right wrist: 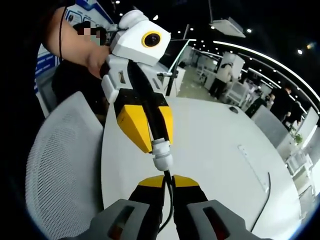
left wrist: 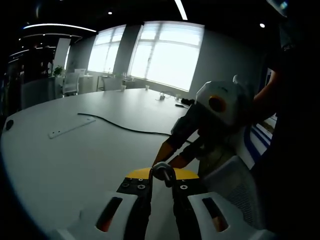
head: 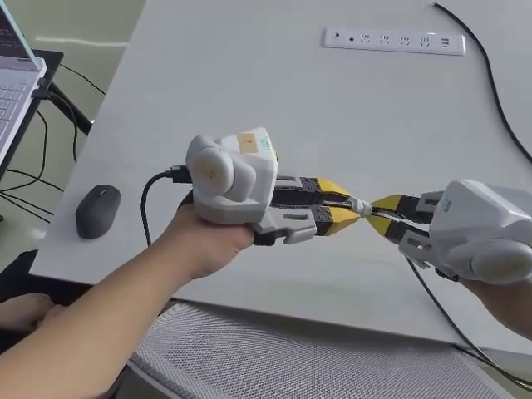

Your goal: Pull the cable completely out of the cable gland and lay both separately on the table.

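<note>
Above the white table's near edge, the two grippers meet tip to tip. My left gripper [head: 347, 209] [left wrist: 161, 181] is shut on the small grey-white cable gland [head: 359, 205] [left wrist: 163, 172] [right wrist: 161, 153], which pokes out past its yellow jaw tips. My right gripper [head: 381, 214] [right wrist: 167, 186] faces it and is shut on the thin black cable [right wrist: 168, 196] just behind the gland. That cable [head: 434, 303] hangs from under the right gripper toward the lower right. The gland is still on the cable.
On the table [head: 249, 100] are a white power strip [head: 393, 40] at the far side, another black cable [head: 492, 83] at the right and a dark mouse [head: 97, 210] at the left edge. A laptop [head: 12, 79] stands further left. A grey mesh chair [head: 249, 357] sits below the table edge.
</note>
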Available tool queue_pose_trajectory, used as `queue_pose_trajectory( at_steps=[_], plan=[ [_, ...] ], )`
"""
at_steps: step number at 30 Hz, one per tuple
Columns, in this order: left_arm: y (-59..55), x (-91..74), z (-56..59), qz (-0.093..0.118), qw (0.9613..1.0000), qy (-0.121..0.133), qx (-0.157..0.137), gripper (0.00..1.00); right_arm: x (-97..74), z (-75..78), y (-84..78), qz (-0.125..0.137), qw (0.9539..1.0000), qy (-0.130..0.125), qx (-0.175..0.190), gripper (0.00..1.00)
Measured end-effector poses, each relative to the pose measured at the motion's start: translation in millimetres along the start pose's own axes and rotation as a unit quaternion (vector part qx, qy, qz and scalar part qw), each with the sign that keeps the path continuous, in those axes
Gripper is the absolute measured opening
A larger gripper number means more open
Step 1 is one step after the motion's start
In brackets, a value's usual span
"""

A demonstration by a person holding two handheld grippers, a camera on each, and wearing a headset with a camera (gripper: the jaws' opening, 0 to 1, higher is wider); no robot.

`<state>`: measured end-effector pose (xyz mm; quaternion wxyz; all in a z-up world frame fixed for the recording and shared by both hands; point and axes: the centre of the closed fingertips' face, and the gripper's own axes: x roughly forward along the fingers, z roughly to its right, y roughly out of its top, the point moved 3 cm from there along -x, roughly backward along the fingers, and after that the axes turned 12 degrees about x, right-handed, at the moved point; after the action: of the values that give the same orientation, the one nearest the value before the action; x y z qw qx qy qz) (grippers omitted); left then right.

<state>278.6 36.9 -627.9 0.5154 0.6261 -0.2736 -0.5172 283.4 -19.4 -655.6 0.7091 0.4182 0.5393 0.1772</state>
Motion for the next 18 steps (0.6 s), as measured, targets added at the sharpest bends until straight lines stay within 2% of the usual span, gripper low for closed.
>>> queue_pose_trajectory(
  at_steps=[8,15,18],
  plan=[
    [1.3,1.5,2.1,0.0,1.0,-0.001,0.002,0.15,-0.2,-0.5,-2.9,0.002,0.9999,0.002,0.016,0.0],
    [4.8,0.5,3.0,0.005,1.0,0.001,0.002,0.15,1.2,6.4,-16.5,-0.021,0.9984,0.0,0.053,0.0],
    [7.7,-1.9,2.1,0.01,0.9999,0.004,-0.001,0.15,0.3,10.7,-26.9,-0.033,0.9963,-0.005,0.079,0.0]
  ],
)
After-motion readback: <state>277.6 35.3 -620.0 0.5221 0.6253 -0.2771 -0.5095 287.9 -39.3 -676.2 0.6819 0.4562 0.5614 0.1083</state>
